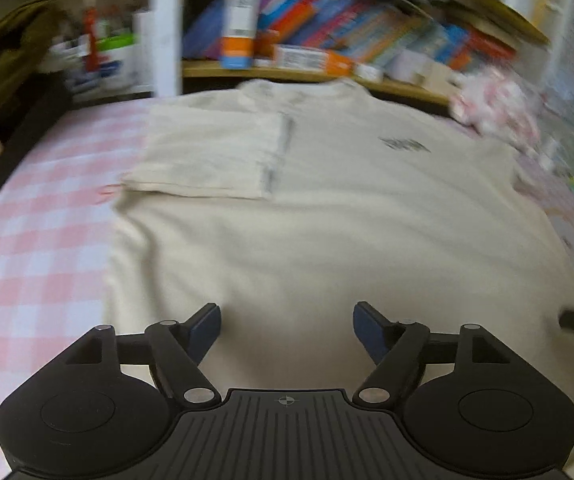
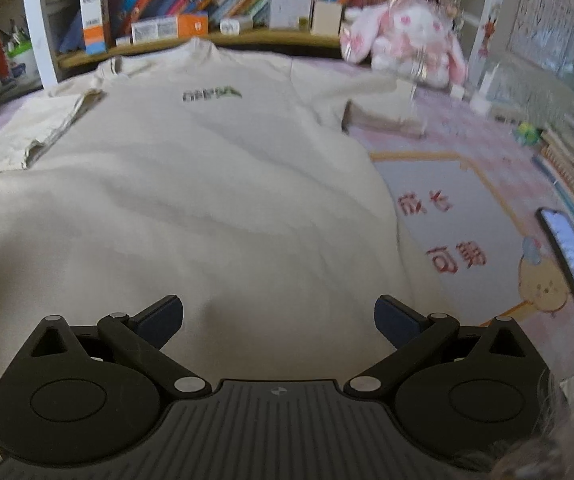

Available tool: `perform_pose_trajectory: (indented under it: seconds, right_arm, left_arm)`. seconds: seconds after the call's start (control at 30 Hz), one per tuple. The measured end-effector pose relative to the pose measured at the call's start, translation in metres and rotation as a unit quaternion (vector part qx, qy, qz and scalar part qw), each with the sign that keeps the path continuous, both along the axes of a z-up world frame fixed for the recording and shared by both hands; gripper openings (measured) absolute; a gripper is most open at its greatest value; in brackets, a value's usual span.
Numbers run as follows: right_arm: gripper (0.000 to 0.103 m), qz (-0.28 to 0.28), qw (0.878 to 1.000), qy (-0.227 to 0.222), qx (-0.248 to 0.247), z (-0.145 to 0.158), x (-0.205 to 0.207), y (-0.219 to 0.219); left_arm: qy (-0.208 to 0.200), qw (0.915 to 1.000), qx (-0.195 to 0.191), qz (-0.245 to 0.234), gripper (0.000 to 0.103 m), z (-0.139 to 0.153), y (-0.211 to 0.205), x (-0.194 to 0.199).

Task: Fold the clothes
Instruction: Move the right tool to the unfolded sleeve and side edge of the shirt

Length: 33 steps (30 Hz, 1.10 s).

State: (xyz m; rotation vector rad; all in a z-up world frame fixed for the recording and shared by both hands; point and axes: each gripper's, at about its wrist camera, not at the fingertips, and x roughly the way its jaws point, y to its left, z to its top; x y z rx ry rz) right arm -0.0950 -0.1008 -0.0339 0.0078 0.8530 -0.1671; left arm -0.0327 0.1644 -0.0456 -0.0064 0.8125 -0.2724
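I see the cream T-shirt spread flat on the pink checked bed, left sleeve folded inward. My left tongs and right tongs hover wide apart, empty.

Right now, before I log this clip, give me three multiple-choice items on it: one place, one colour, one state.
1. Where is the plush rabbit?
A. beyond the shirt's unfolded sleeve
B. on the shirt's print
C. between the right gripper's fingers

2. What colour is the shirt?
A. navy
B. cream
C. red

3. How does the folded sleeve lie?
A. hanging off the bed
B. spread outward
C. turned in over the shirt's body

Answers:
1 A, it sits past the spread sleeve, by the shelf.
2 B, both views show pale cream cloth.
3 C, its hem lies across the chest.
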Motion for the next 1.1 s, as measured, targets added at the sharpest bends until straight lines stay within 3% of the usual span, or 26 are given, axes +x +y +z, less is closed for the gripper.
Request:
perform_pose_trajectory:
  seconds: [0.2, 0.47, 0.73, 0.93, 1.1]
  right_arm:
    - [0.103, -0.016, 1.000, -0.014, -0.008, 0.007, -0.015, -0.003]
    - [0.103, -0.023, 1.000, -0.015, -0.008, 0.008, -0.021, -0.002]
    - [0.103, -0.006, 1.000, -0.004, 0.001, 0.004, -0.011, 0.004]
    - [0.103, -0.040, 0.998, 0.000, 0.045, 0.004, 0.001, -0.007]
    - [0.103, -0.091, 0.992, -0.012, 0.085, 0.001, 0.004, -0.015]
  left_arm:
    - [-0.015, 0.9988, 0.017, -0.044, 0.086, 0.002, -0.018, -0.008]
    - [-0.002, 0.9993, 0.024, -0.029, 0.088, -0.003, -0.012, -0.013]
    - [0.018, 0.9992, 0.030, 0.018, 0.092, -0.006, 0.005, -0.014]
    - [0.011, 0.9987, 0.043, 0.025, 0.092, 0.003, 0.008, -0.012]
    - [0.003, 0.9976, 0.068, -0.007, 0.092, 0.019, 0.000, -0.016]
